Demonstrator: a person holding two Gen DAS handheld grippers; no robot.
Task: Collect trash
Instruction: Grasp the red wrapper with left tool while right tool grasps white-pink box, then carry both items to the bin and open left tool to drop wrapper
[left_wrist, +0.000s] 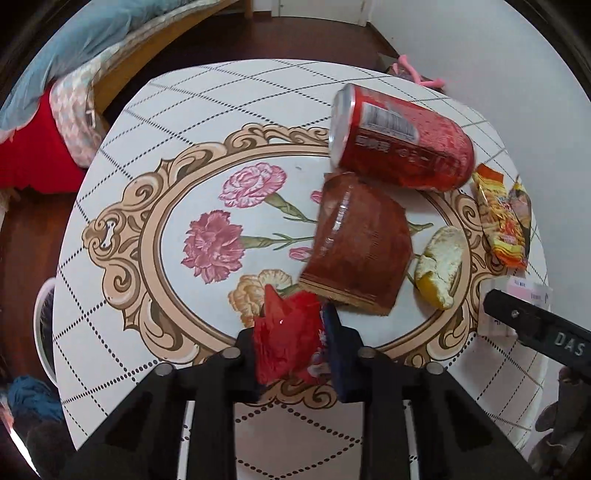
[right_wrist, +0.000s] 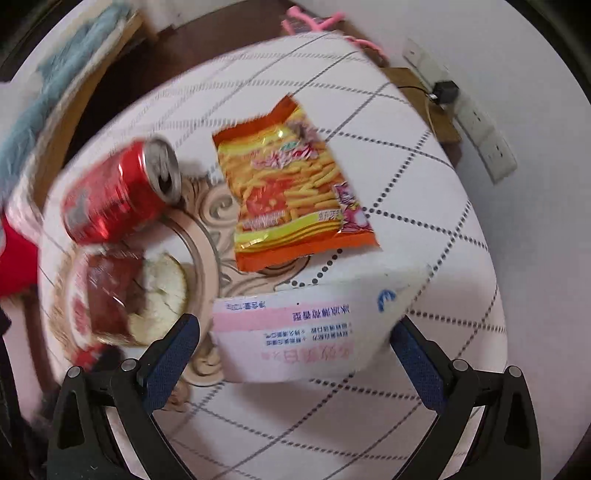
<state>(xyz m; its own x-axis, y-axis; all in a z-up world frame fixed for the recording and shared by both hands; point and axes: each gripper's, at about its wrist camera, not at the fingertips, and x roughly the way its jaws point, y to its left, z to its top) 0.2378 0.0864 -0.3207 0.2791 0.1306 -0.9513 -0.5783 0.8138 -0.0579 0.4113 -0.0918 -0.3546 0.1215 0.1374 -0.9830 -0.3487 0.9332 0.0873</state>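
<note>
A crumpled red wrapper (left_wrist: 286, 336) is pinched between the narrowed jaws of the left gripper (left_wrist: 295, 350), at the near edge of the floral medallion on the tabletop (left_wrist: 122, 229); the pads appear to press on it, though how much of the foil is caught behind them cannot be judged from this angle. A thin, springy wrapper held by one corner could slip out once lifted. Just beyond it lies a brown packet (left_wrist: 356, 247) with a red can (left_wrist: 400, 142) on its side touching the packet's far end; the can could be set rolling toward the table edge if the packet is nudged. A piece of yellow peel (left_wrist: 441, 266) lies beside the packet, and an orange snack bag (right_wrist: 295, 188) further out. The right gripper (right_wrist: 295, 350) stands wide, its jaws straddling a white and pink box (right_wrist: 306, 328) without pressing on it. The box is nearly as wide as the opening, so a finger could land on top and push it away. That view is smeared, so the clearance is uncertain.
</note>
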